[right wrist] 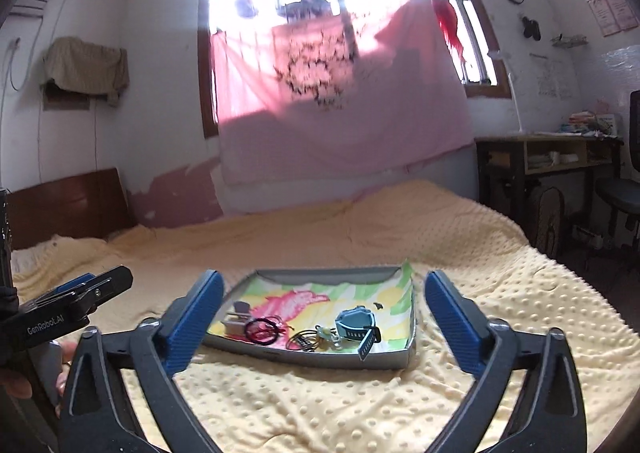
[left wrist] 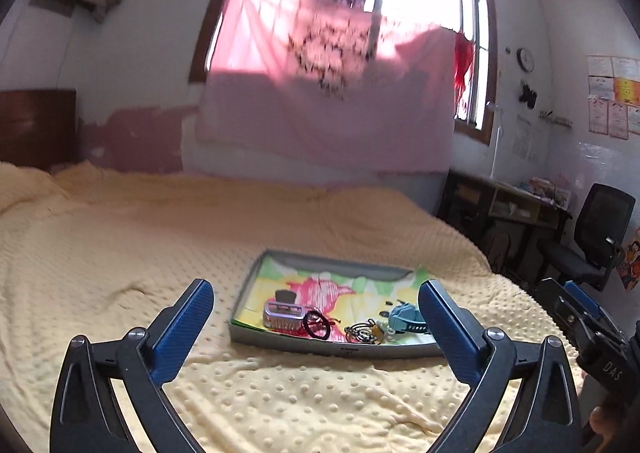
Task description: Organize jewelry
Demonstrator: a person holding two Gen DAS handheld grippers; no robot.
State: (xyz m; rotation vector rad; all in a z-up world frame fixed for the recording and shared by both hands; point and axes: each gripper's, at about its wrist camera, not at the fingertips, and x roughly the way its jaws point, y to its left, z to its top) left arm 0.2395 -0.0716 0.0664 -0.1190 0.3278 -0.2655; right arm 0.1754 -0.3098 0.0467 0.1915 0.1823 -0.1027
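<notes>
Left wrist view shows the left gripper (left wrist: 316, 307) spread wide with nothing between its blue fingers (left wrist: 182, 329), held above the blanket (left wrist: 120, 253) and short of the tray (left wrist: 332, 347). The right gripper (right wrist: 324, 305) stands just as wide and just as empty, also short of the tray. Jewelry lies bunched along the tray's near edge on a flowered cloth (right wrist: 316, 299): a silver clip (left wrist: 282, 319), a dark hair tie (left wrist: 316, 325), a tangle of rings (left wrist: 362, 331) and a blue watch (left wrist: 406, 319). The pieces touch or overlap, so I judge that closing on one may drag a neighbour along or snag the watch strap (right wrist: 369, 343). The soft blanket could let the tray tip or slide if a finger presses its rim. Both grippers sit close side by side and might collide reaching in.
</notes>
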